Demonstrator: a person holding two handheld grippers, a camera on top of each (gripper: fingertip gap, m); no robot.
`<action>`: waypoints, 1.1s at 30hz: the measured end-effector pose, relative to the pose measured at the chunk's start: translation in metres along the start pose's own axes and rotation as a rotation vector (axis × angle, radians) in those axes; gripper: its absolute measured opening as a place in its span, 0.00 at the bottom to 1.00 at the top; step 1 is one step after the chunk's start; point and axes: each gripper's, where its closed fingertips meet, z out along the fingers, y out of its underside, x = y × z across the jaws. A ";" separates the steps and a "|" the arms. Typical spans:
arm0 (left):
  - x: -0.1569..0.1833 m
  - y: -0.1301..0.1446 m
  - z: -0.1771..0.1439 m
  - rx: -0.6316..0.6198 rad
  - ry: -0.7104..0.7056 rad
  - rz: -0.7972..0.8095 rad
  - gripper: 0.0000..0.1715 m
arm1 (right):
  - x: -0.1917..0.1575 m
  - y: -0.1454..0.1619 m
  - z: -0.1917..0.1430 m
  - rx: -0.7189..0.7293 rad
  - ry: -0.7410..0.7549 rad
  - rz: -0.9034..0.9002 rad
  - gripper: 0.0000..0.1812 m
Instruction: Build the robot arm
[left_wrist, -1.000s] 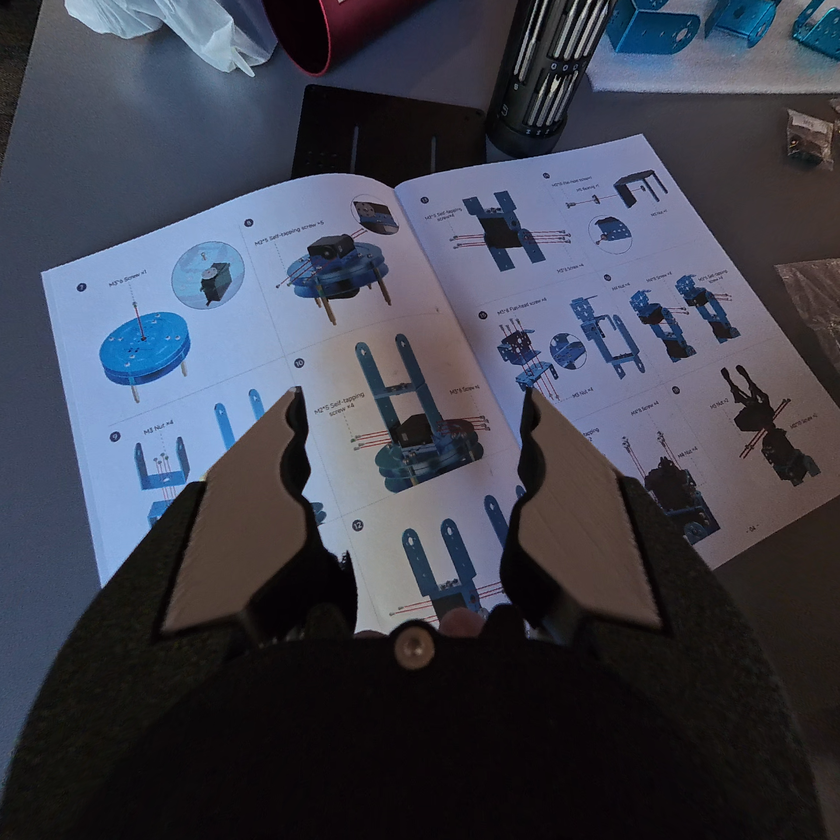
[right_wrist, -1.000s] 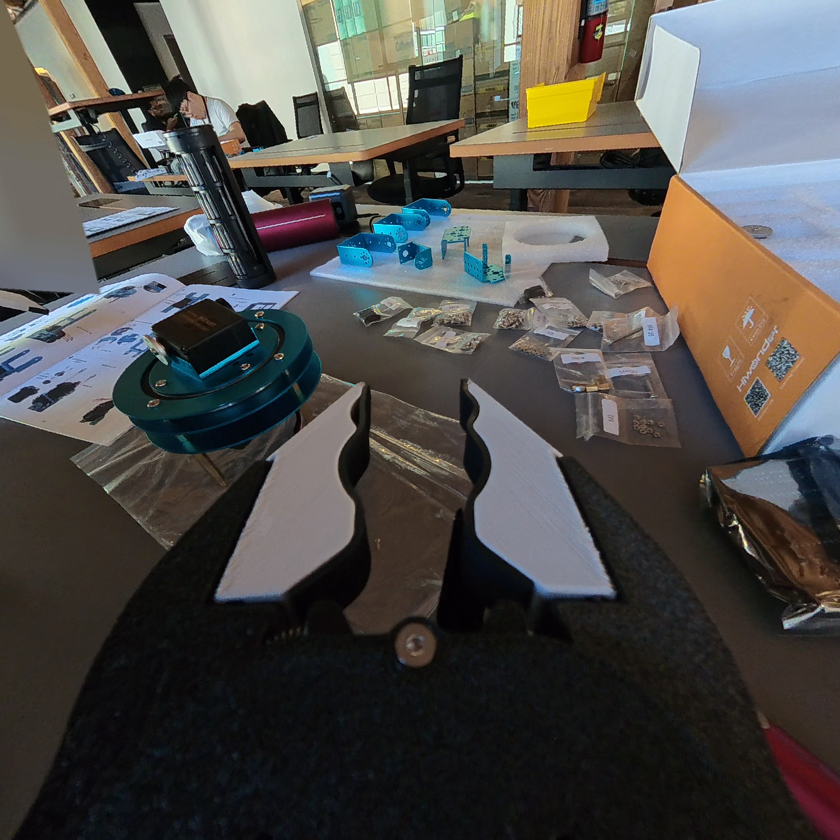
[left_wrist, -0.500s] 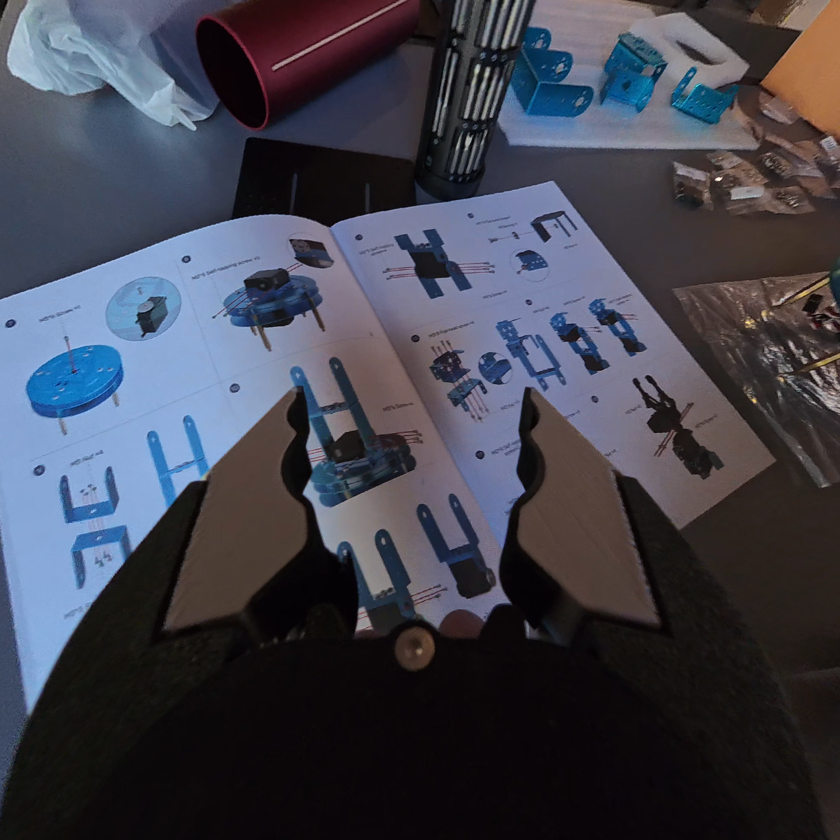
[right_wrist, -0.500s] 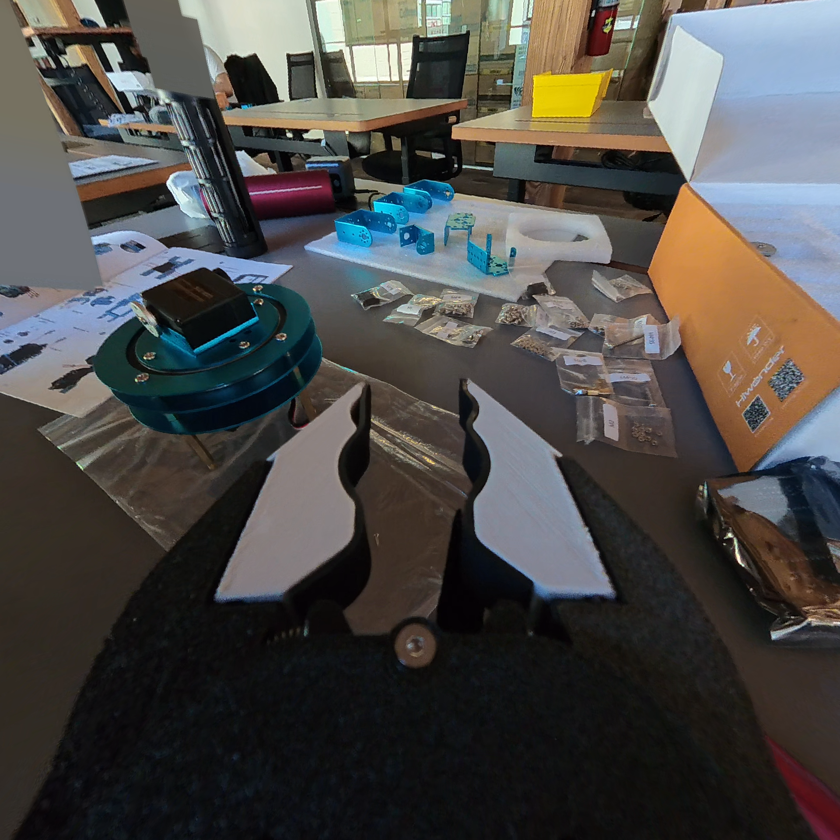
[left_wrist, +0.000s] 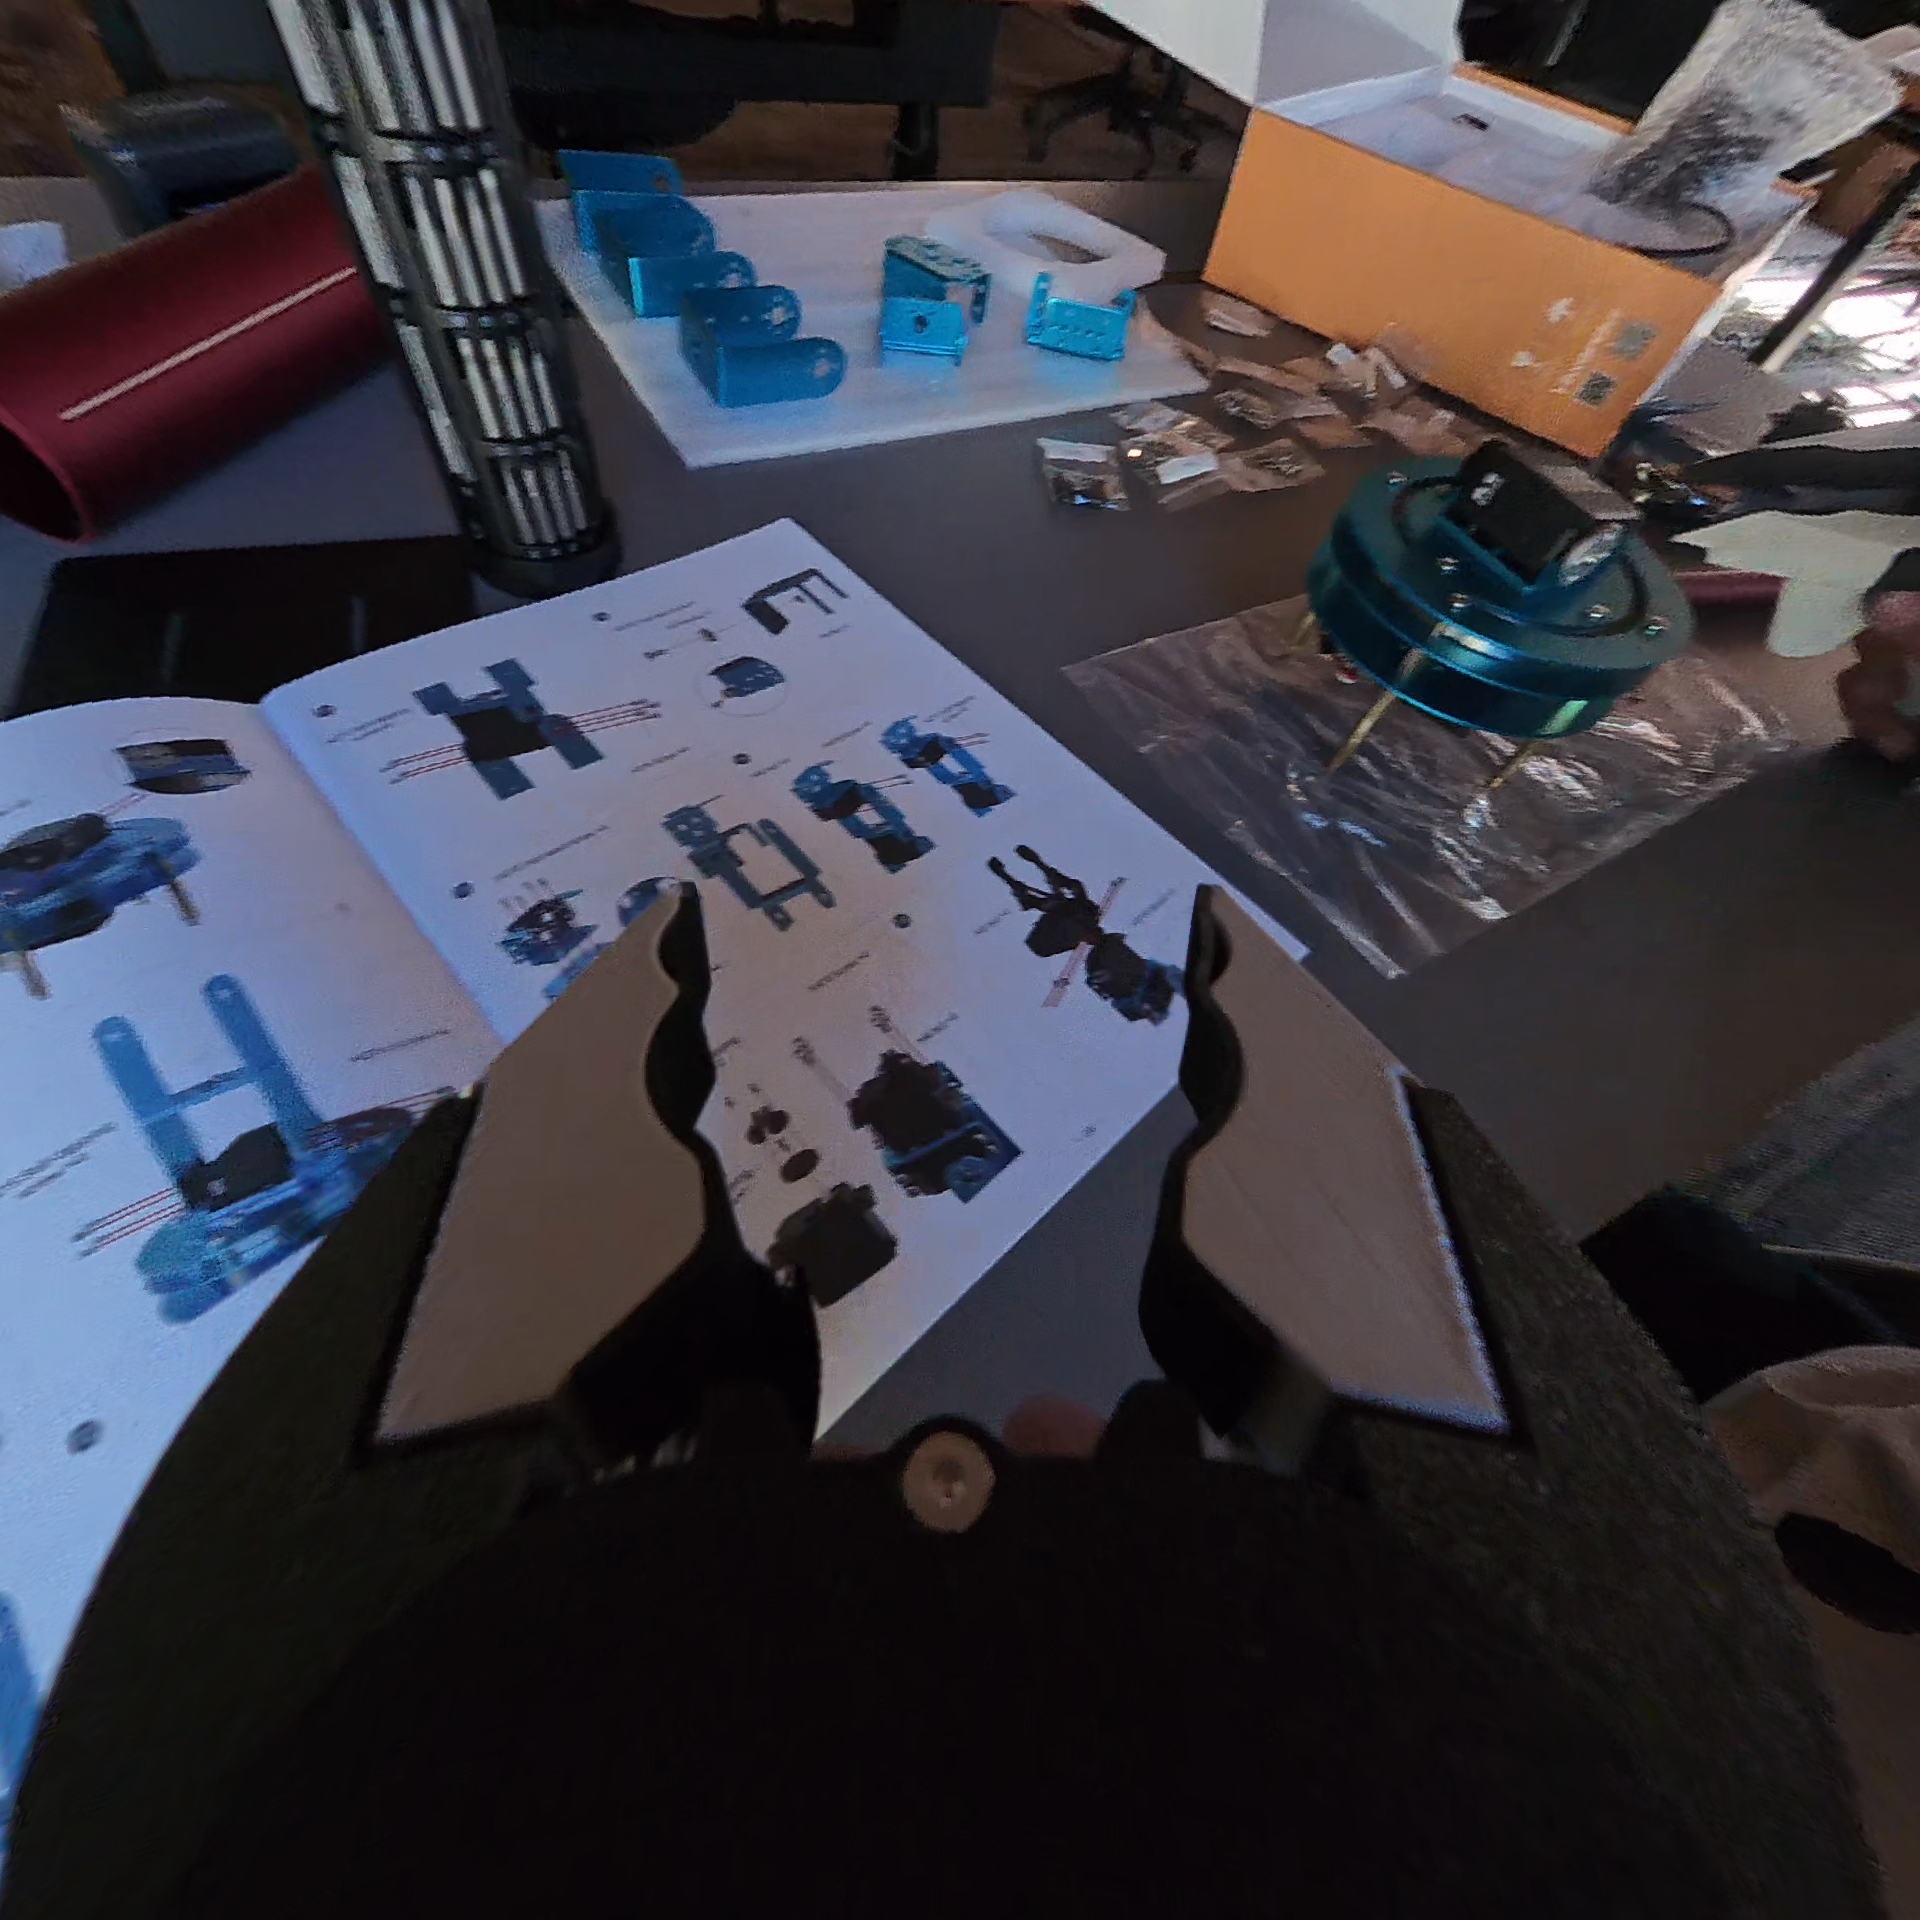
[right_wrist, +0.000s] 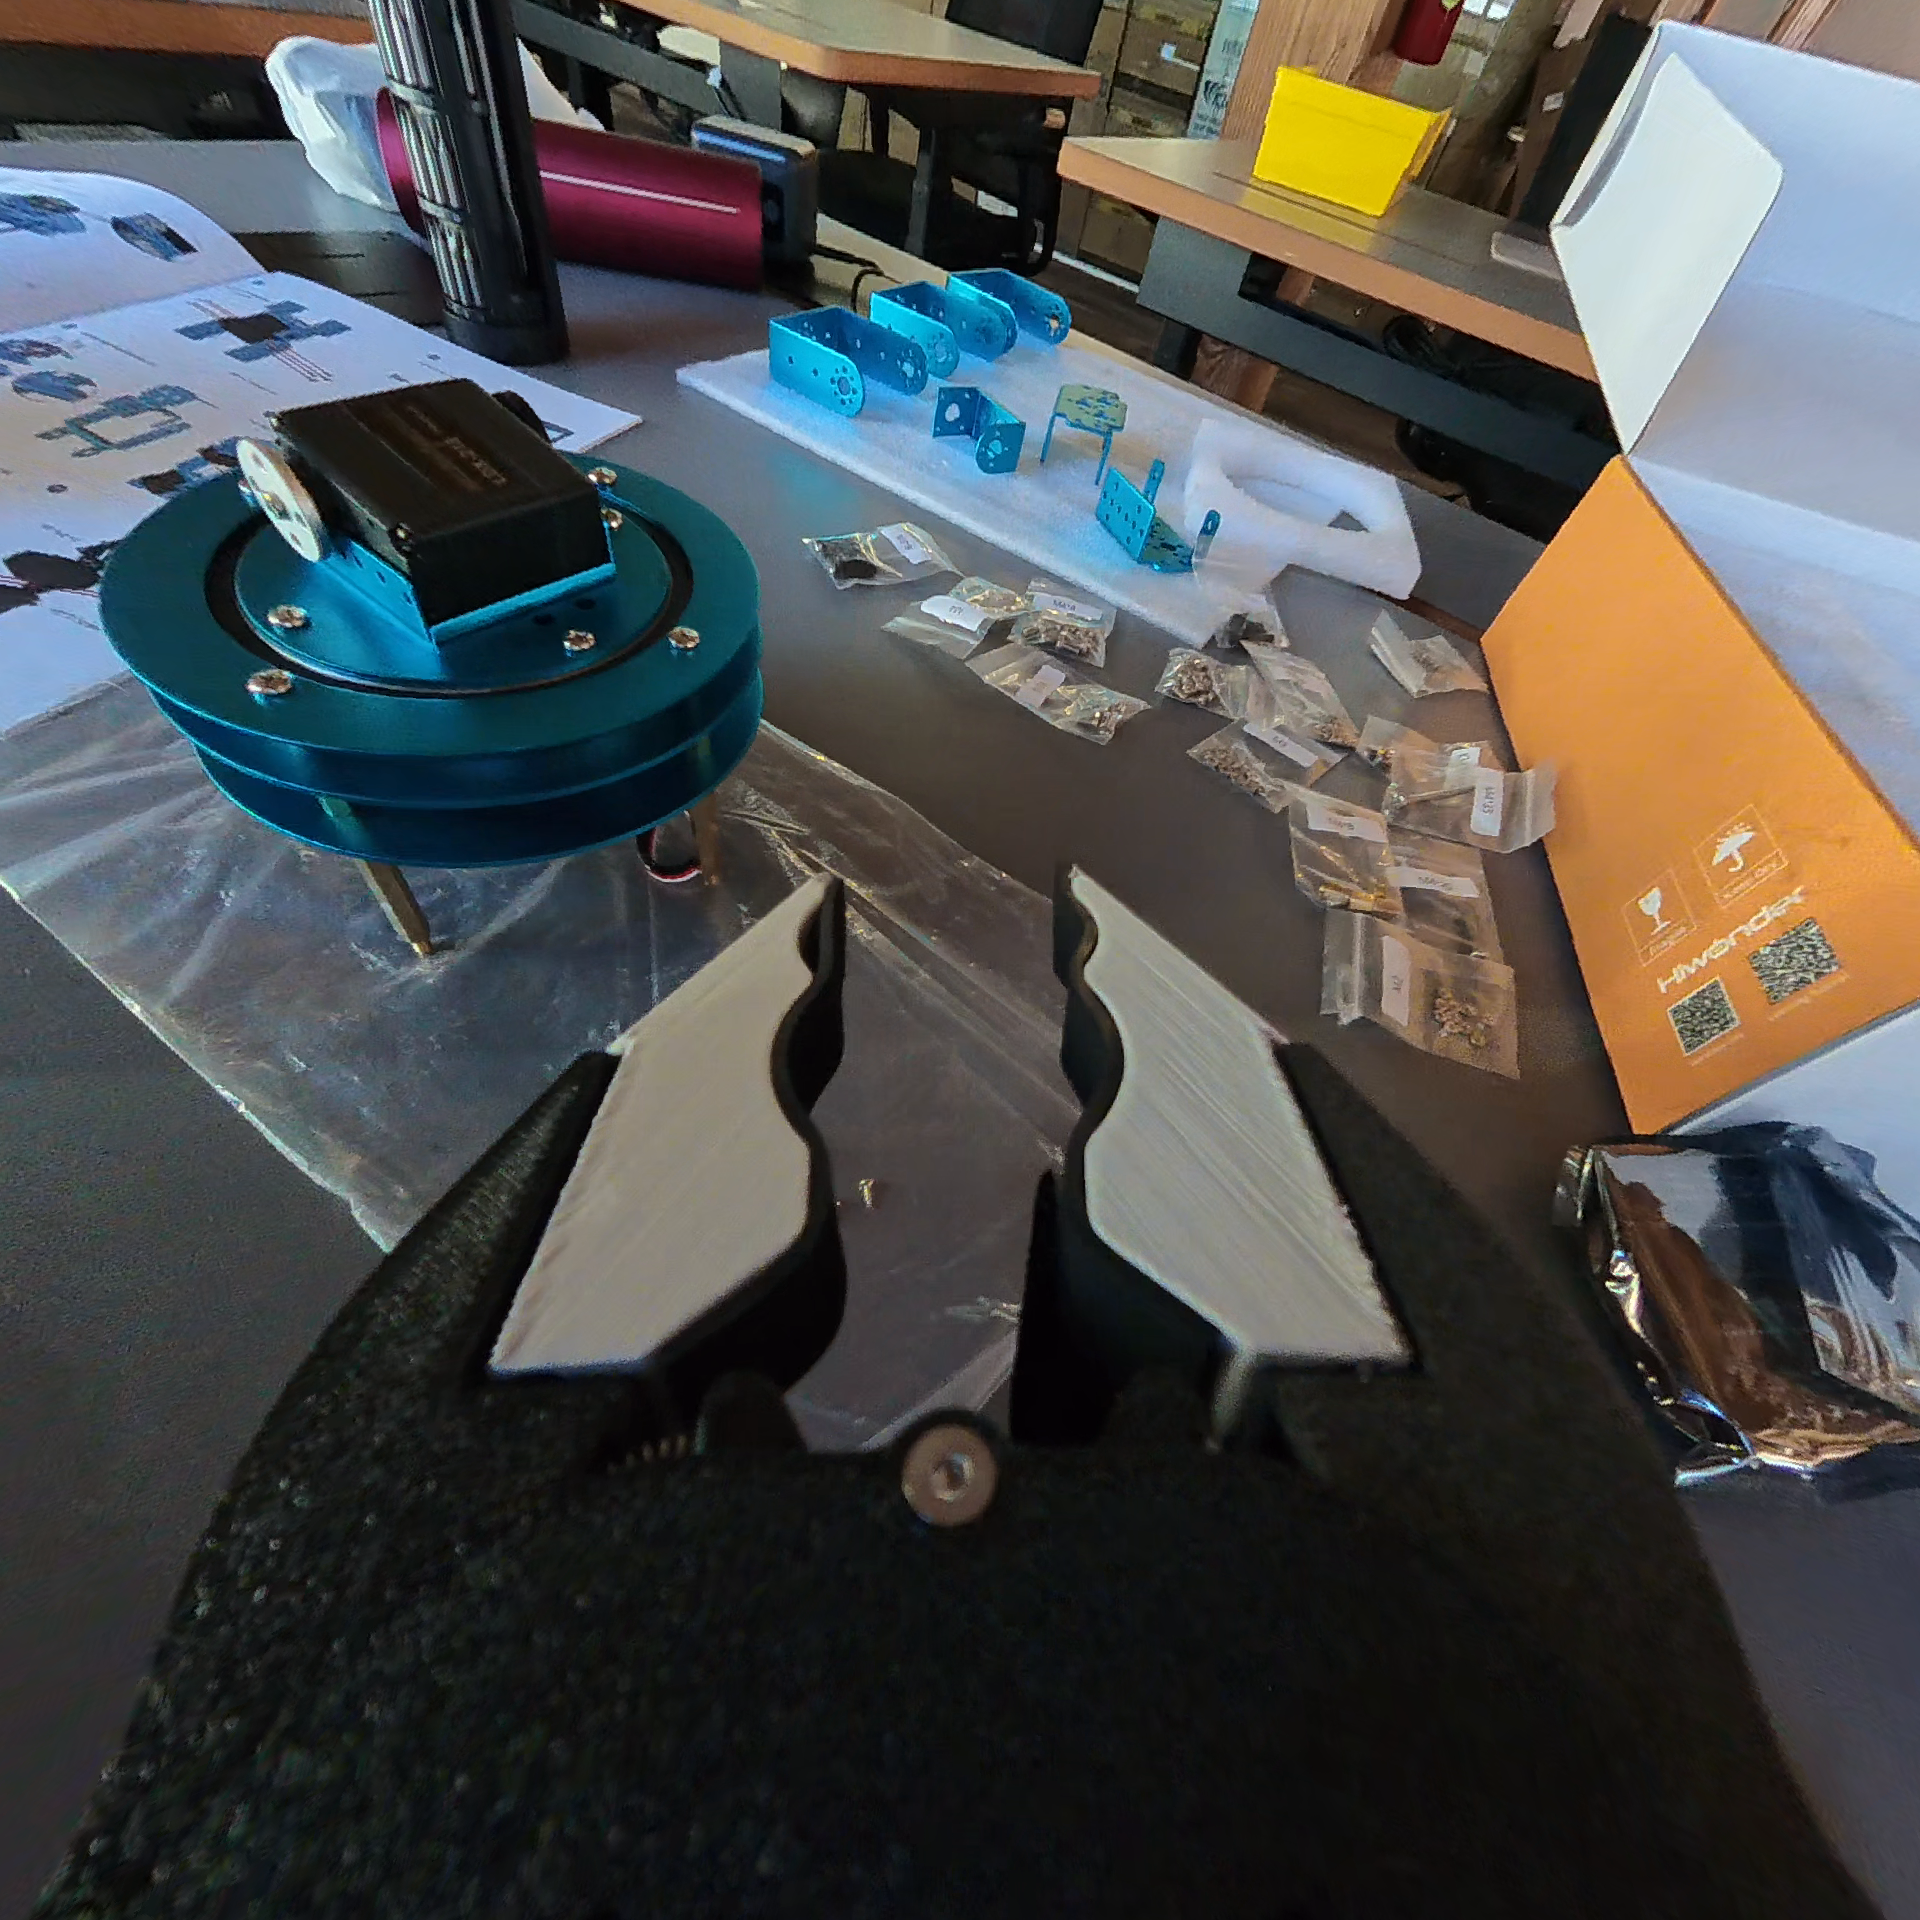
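Left gripper (left_wrist: 940, 914), jaws apart and empty, above an open booklet (left_wrist: 644, 831); blue round base (left_wrist: 1496, 623) on plastic sheet (left_wrist: 1403, 821).

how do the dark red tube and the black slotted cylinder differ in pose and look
The dark red tube lies on its side on the table, while the black slotted cylinder stands upright. The tube is smooth with one pale line along it; the cylinder's wall is ribbed with rows of pale slots. The tube's open end shows in the left wrist view; the cylinder's top is out of frame. Both are round and sit behind the booklet.

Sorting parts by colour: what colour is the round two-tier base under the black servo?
Teal blue round two-tier base, clearest in the right wrist view.
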 end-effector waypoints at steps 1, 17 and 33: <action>0.010 0.001 0.000 0.002 0.022 0.006 0.54 | 0.000 0.001 0.001 -0.008 -0.001 0.006 0.22; 0.011 0.012 -0.066 0.065 -0.140 0.050 0.54 | 0.000 -0.006 -0.009 0.056 -0.012 0.025 0.21; 0.024 0.061 -0.063 -0.035 -0.146 0.072 0.54 | -0.003 -0.004 -0.006 0.038 -0.051 0.042 0.20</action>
